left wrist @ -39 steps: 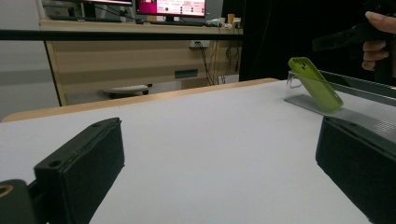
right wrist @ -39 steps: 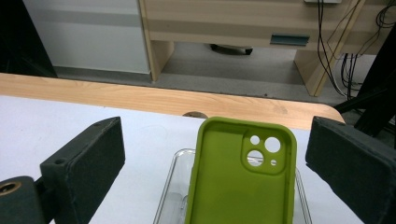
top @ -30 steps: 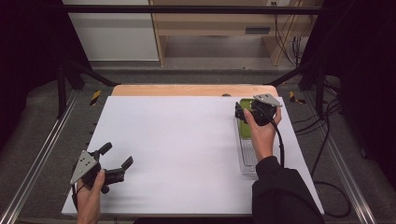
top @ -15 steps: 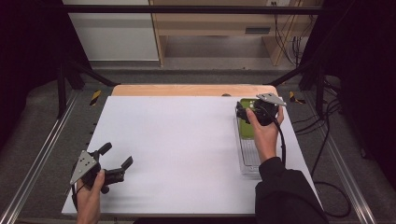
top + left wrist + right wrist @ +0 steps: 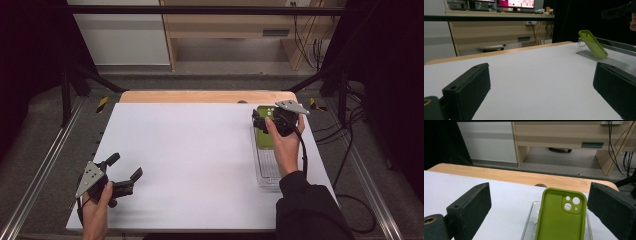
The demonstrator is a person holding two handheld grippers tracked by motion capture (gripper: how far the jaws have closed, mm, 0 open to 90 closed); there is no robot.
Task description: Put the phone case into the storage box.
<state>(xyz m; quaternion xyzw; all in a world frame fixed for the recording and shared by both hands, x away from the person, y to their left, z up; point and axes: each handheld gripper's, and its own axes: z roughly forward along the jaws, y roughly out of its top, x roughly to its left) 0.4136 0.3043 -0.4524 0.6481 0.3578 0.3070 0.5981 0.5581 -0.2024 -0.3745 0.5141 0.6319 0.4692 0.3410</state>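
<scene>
A lime green phone case [image 5: 264,139] leans upright in a clear plastic tray [image 5: 267,172] at the table's right side. My right gripper [image 5: 267,119] hovers over the case's top end, held by a hand in a dark sleeve. Along its jaws, the case [image 5: 559,220] stands between and ahead of the two black pads, hollow side and camera cut-out facing me, with neither pad touching it. Those jaws have just been closing a little but still stand wide. My left gripper [image 5: 125,166] rests open and empty at the near left of the white table [image 5: 190,150].
From the left gripper [image 5: 541,85] the case [image 5: 592,45] and tray [image 5: 614,61] show far off to the right, with the right gripper [image 5: 621,10] above them. A wooden strip [image 5: 200,96] borders the table's far edge. Metal rails run along both sides, and cables lie at the right.
</scene>
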